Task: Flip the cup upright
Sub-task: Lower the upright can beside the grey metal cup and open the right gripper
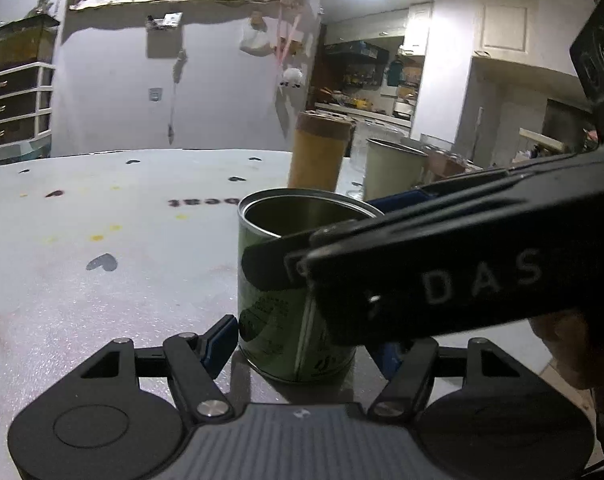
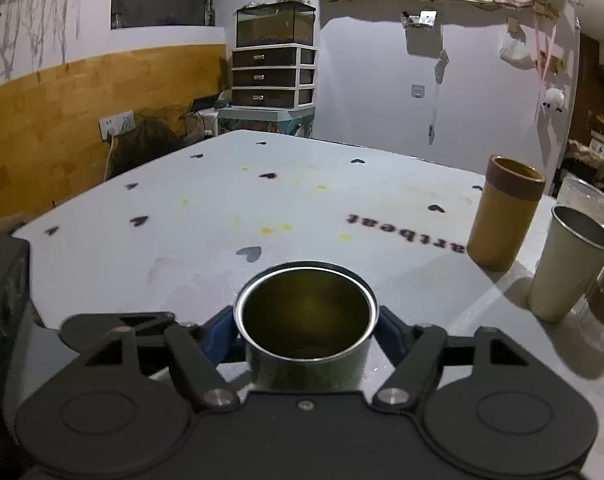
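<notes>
A green metal cup (image 1: pixel 285 300) stands upright on the white table (image 1: pixel 101 280), mouth up. In the left wrist view it sits between my left gripper's (image 1: pixel 306 340) blue fingers (image 1: pixel 217 340), which stand close to its base; contact is unclear. My right gripper (image 2: pixel 306 332) is shut on the same cup (image 2: pixel 306 320), its blue pads (image 2: pixel 217 336) pressing both sides just under the rim. The right gripper's black body (image 1: pixel 462 260) crosses the left wrist view and hides the cup's right side.
A tall tan cup (image 2: pixel 502 216) and a cream metal tumbler (image 2: pixel 570 264) stand upright at the table's right side, with a clear glass (image 2: pixel 582 196) behind them. The tablecloth has heart prints and dark lettering (image 2: pixel 406 232). A drawer unit (image 2: pixel 273 76) stands beyond the far edge.
</notes>
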`<state>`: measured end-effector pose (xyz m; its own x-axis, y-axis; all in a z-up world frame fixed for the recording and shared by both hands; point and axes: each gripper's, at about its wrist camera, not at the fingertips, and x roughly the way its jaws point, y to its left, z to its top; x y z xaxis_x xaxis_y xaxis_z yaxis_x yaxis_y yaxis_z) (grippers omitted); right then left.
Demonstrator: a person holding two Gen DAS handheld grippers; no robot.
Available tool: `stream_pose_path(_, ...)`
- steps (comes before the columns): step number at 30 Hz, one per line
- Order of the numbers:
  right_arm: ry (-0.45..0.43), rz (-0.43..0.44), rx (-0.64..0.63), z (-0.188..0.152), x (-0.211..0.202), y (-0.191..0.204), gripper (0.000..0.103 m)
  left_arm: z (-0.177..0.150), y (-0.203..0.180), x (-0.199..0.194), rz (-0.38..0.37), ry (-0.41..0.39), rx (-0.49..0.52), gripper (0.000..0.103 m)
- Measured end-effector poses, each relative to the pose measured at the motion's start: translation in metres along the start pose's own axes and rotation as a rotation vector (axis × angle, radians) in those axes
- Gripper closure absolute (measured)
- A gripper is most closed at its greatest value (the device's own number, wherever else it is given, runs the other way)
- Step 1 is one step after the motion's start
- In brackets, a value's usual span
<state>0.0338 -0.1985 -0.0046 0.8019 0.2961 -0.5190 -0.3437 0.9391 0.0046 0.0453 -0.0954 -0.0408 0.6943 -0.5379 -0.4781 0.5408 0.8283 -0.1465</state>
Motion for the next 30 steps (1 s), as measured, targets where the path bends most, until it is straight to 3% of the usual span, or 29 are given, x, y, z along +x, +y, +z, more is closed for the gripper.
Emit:
stream_pose_path(2,-0.004,0.015,0.003,0.001,0.003,-0.004,0.030,-0.001,0.002,0.001,0.002,0.008,-0.017,0.024)
stream_pose_path(4,-0.034,-0.009,-0.013,0.001,0.005,-0.008,0.030,-0.001,0.004,-0.001,0.008,0.002,-0.028,0.022)
stream_pose_path(8,-0.100,-0.141,-0.030,0.003,0.018,-0.028,0.030,-0.001,0.009,-0.006,0.012,-0.011,-0.039,0.022)
stream_pose_path(15,-0.106,-0.319,0.051,0.019,0.052,-0.082,0.030,0.000,0.010,-0.009,0.030,-0.022,-0.037,0.022)
stream_pose_path(26,-0.122,-0.358,0.144,0.024,0.076,-0.120,0.029,0.002,0.008,-0.012,0.040,-0.031,-0.024,0.022)
stream_pose_path(28,-0.112,-0.356,0.159,0.024,0.076,-0.121,0.021,0.002,0.006,-0.014,0.043,-0.035,-0.024,0.022)
stream_pose_path(29,-0.097,-0.339,0.181,0.024,0.076,-0.124,0.010,0.002,0.005,-0.015,0.044,-0.037,-0.024,0.022)
stream_pose_path(30,-0.103,-0.330,0.196,0.023,0.074,-0.125,0.007,0.003,0.005,-0.016,0.046,-0.040,-0.023,0.022)
